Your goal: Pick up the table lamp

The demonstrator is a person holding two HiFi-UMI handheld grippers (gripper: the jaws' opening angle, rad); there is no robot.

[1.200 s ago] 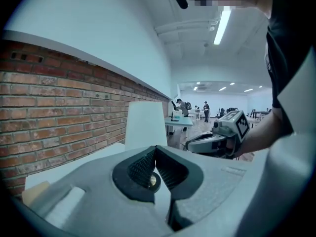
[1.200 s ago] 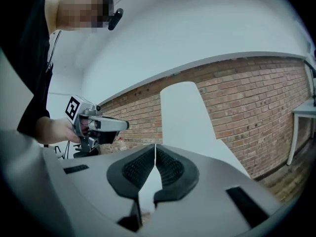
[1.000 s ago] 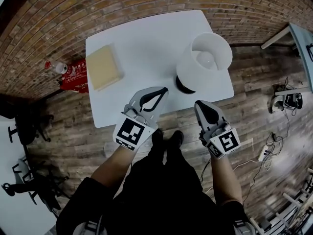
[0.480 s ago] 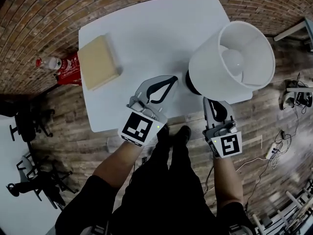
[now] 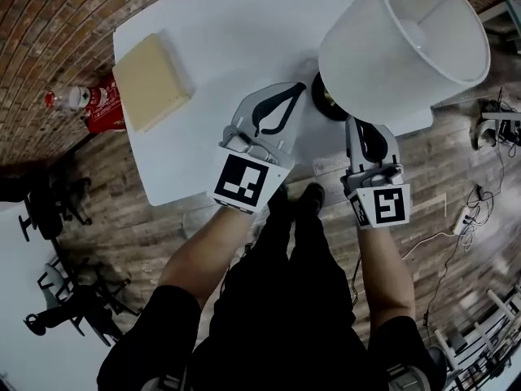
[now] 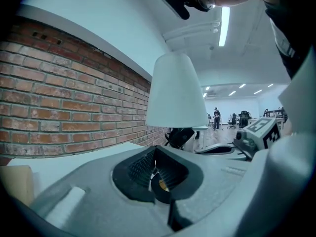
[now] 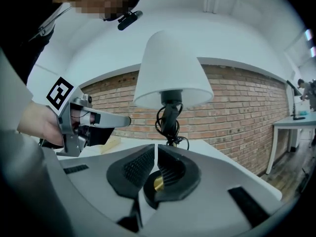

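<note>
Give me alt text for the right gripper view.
A table lamp with a white shade stands on a white table ahead of the right gripper, whose jaws are shut on nothing. The left gripper shows at the left, with a brick wall behind.

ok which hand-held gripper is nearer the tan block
Left. The left hand-held gripper lies between the tan block and the table lamp; the right hand-held gripper is farther off, near its shade.

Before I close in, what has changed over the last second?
Both grippers came forward toward the lamp: the left gripper now reaches over the table near its base, the right gripper sits at the table edge under the shade. Both stay shut, holding nothing. Lamp and yellow block have not moved.
</note>
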